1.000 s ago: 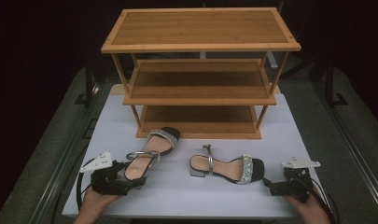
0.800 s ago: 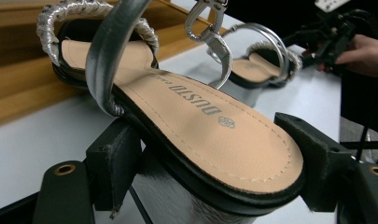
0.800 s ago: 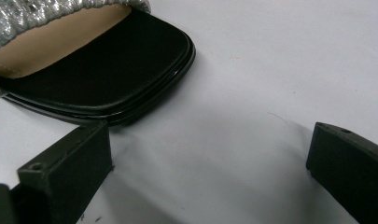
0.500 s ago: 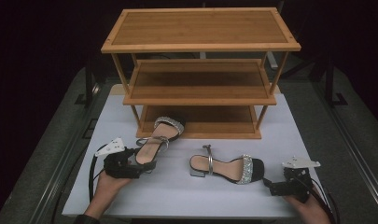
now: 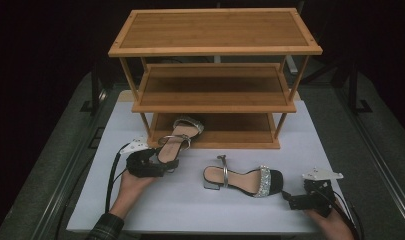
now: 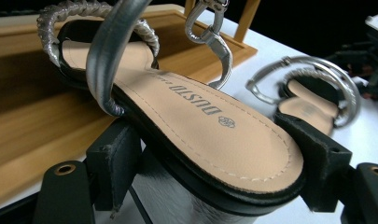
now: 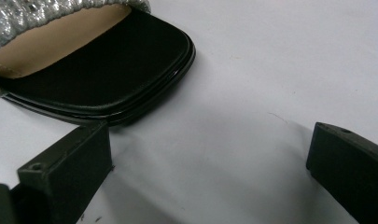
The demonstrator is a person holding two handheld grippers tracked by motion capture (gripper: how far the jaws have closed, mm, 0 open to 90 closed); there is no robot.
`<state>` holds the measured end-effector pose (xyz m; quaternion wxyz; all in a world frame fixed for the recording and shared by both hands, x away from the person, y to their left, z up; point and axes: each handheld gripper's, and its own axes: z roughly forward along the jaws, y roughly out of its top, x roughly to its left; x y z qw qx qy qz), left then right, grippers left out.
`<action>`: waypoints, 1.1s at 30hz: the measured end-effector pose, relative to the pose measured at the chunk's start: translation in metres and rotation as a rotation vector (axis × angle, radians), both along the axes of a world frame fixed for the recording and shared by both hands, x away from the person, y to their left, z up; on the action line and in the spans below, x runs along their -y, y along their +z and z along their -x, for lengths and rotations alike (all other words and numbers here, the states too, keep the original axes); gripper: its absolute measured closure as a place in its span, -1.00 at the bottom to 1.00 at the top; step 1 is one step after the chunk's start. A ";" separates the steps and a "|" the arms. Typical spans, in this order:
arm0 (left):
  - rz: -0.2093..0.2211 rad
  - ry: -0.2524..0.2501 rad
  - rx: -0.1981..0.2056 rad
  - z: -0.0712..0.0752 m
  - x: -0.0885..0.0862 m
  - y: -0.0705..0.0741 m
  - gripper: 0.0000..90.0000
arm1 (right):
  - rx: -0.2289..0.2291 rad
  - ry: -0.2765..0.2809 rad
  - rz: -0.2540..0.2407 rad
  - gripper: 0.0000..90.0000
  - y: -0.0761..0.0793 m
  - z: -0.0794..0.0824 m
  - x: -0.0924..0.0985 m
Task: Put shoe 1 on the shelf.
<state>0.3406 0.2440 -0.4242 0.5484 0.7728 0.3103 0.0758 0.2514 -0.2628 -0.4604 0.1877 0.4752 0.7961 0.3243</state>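
The held black heeled sandal with silver straps [image 6: 210, 140] bears an insole stamp, seemingly "DUSTO" (upside down). Left tongs [image 5: 162, 167] clamp its heel at the bamboo rack's bottom shelf [image 5: 240, 137]; a second sandal [image 5: 242, 180] lies on the white surface [image 5: 190, 205] before the wide, empty right tongs [image 5: 289, 200].

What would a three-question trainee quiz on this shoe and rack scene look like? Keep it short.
1. True or false: the left gripper is closed on the heel end of a sandal.
2. Where does that sandal's toe end point? A) onto the rack's bottom shelf B) onto the top shelf C) off the table's edge
3. Is the right gripper holding the second sandal?

Key
1. True: its jaws press on both sides of the heel end.
2. A
3. No: its jaws stand open just off the sandal's black toe end, with bare table between them.
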 end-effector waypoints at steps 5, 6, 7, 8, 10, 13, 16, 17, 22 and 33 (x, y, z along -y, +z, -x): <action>0.003 0.028 0.004 -0.016 0.012 -0.001 -0.45 | 0.000 0.000 0.000 -1.00 0.000 0.000 0.000; 0.015 0.037 0.003 -0.019 0.014 -0.002 -0.45 | 0.000 0.000 0.000 -1.00 0.000 0.000 0.000; 0.017 0.040 0.004 -0.023 0.017 -0.002 -0.45 | 0.000 0.000 0.000 -1.00 0.000 0.000 0.000; 0.014 0.043 0.006 -0.027 0.019 -0.002 -0.45 | 0.000 0.000 0.000 -1.00 0.000 0.000 0.000; 0.012 0.047 0.009 -0.034 0.024 -0.003 -0.45 | 0.000 0.000 0.000 -1.00 0.000 0.000 0.000; 0.011 0.056 0.006 -0.045 0.031 -0.005 -0.45 | 0.000 0.000 0.000 -1.00 0.000 0.000 0.000; 0.006 0.078 0.017 -0.055 0.037 -0.008 -0.45 | 0.000 0.000 0.000 -1.00 0.000 0.000 0.000; -0.001 0.081 0.017 -0.058 0.038 -0.009 -0.45 | 0.000 0.000 0.000 -1.00 0.000 0.000 0.000; 0.011 0.118 0.025 -0.074 0.047 -0.016 -0.45 | 0.000 0.000 0.000 -1.00 0.000 0.000 0.000; -0.017 0.181 0.012 -0.103 0.060 -0.025 -0.45 | 0.001 0.000 0.000 -1.00 0.000 0.000 0.000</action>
